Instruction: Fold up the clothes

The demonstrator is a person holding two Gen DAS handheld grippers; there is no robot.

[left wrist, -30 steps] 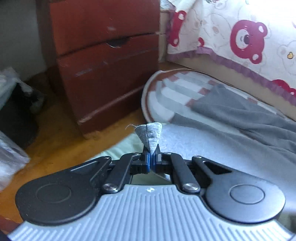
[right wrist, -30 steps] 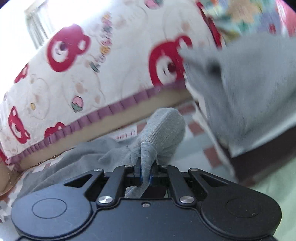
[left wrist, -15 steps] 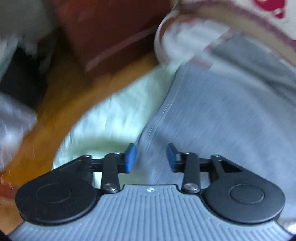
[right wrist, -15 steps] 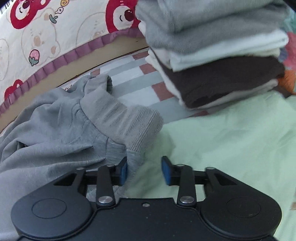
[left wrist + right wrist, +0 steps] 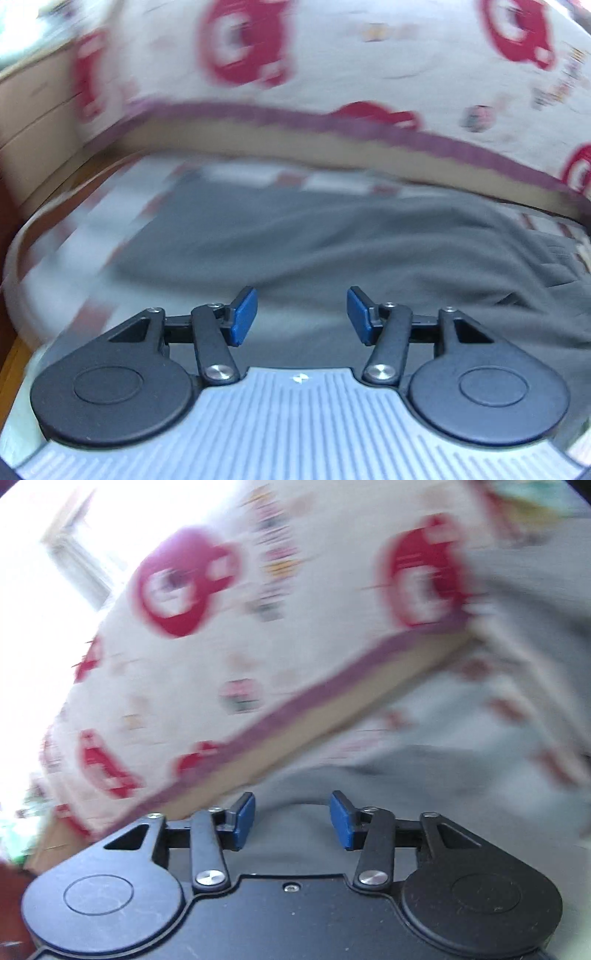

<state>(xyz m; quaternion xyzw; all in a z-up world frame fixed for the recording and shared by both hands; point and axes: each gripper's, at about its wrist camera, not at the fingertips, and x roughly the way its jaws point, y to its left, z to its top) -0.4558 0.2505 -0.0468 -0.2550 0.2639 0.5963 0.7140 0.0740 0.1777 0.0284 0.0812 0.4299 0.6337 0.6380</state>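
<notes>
opening, both hand-held grippers (image 5: pixel 301 316) (image 5: pixel 292 819) w/ nothing between, grey garment (image 5: pixel 332 240) below, bear-print bedspread (image 5: pixel 369 66) behind

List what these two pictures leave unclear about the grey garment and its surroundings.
- Grey garment, left wrist view: motion blur hides its folds; the left gripper covers its near edge.
- Striped mat, left wrist view: pattern smeared.
- Right wrist view: bear-print bedcover blurred; window glare hides the upper left.

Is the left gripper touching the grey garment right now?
Apart. In the left wrist view the left gripper has its jaws opening with nothing between them, and the grey garment lies spread below and beyond the blue pads.
</notes>
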